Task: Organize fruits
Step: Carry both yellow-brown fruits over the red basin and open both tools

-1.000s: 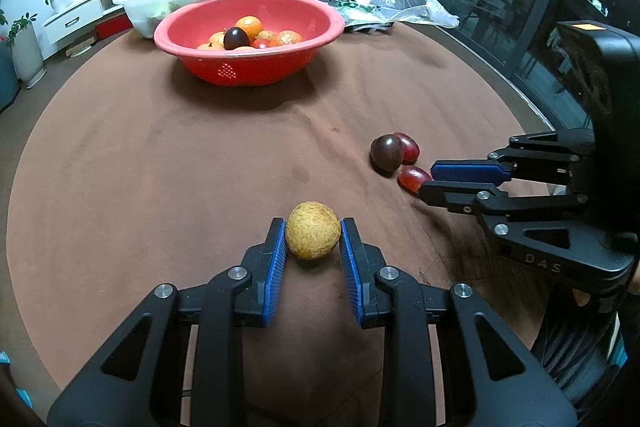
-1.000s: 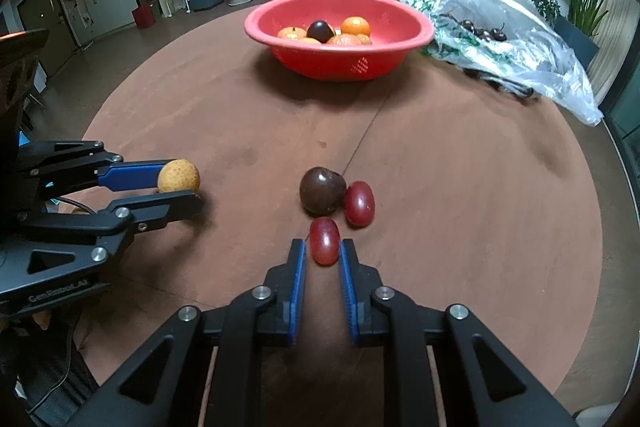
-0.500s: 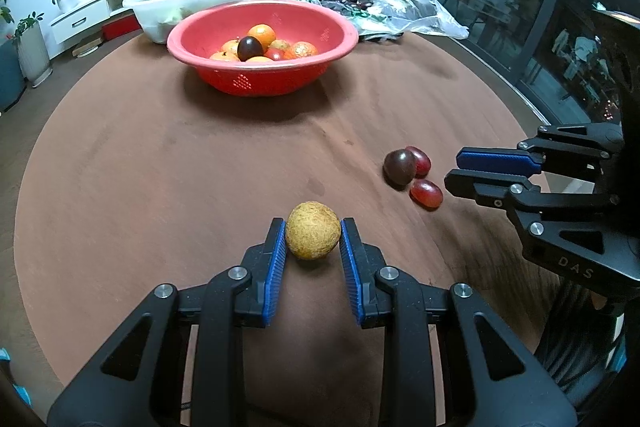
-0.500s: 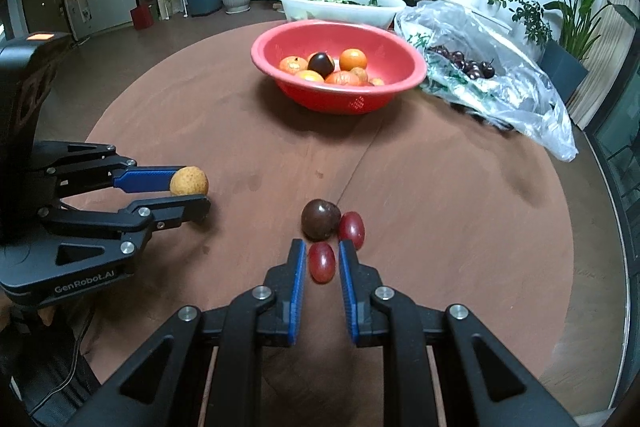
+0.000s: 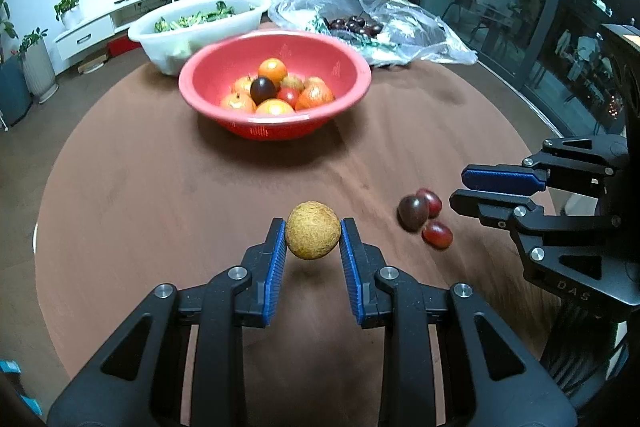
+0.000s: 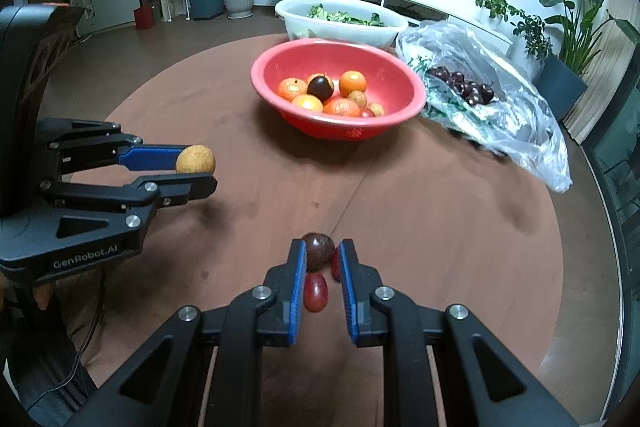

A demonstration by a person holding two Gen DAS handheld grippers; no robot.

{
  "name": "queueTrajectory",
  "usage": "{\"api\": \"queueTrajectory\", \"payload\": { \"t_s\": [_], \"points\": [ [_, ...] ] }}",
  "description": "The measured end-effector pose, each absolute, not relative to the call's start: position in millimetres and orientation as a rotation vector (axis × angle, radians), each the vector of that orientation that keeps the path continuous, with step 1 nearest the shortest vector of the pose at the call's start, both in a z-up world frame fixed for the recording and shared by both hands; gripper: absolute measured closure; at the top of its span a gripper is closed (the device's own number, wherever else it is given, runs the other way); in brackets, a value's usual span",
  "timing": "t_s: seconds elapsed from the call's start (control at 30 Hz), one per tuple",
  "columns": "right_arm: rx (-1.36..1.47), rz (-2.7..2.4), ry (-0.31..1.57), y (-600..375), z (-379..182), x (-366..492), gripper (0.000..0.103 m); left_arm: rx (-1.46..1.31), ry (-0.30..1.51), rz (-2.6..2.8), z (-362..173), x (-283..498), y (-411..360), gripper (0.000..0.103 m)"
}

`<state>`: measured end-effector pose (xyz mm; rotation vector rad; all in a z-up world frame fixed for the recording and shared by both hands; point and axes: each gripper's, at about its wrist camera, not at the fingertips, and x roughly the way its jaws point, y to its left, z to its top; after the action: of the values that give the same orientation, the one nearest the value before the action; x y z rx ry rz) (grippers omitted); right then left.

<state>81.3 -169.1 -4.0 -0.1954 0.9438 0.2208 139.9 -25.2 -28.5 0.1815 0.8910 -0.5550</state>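
We held the round tan rough-skinned fruit (image 5: 313, 235) pinched in the left hand-held gripper (image 5: 313, 239) above the brown worktop (image 5: 160, 195), the red plastic bowl (image 5: 275, 131) at twelve o'clock its likely destination; the right hand-held gripper (image 6: 322, 267) hung closed and empty over three small dark-red fruits (image 6: 316, 291).

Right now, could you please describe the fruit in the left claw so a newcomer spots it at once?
Over the brown table, nearer than the red bowl, the left claw grips a fruit. It is round, tan and rough-skinned, unlike the smooth dark and red fruits to its right.
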Motion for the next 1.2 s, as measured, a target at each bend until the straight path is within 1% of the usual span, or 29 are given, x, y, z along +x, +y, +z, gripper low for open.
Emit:
{"api": "queueTrajectory", "payload": {
  "t_s": [0.33, 0.53, 0.83, 1.03, 1.2],
  "points": [
    [-0.192, 0.226, 0.906, -178, 20, 108, 0.084, 0.230, 0.836, -0.543, 4, 172, -32, 0.078],
    [-0.141, 0.237, 0.860, -193, 42, 144, 0.084, 0.227, 0.831, -0.536, 19, 214, -39, 0.078],
    [-0.091, 0.293, 0.879, -187, 32, 217, 0.084, 0.214, 0.887, -0.510, -9, 280, -52, 0.078],
    [-0.092, 0.278, 0.938, -180, 2, 254, 0.084, 0.249, 0.894, -0.511, -31, 294, -61, 0.078],
    [-0.105, 0.279, 0.954, -175, -10, 265, 0.084, 0.239, 0.899, -0.513, -41, 302, -64, 0.078]
  ]
}}
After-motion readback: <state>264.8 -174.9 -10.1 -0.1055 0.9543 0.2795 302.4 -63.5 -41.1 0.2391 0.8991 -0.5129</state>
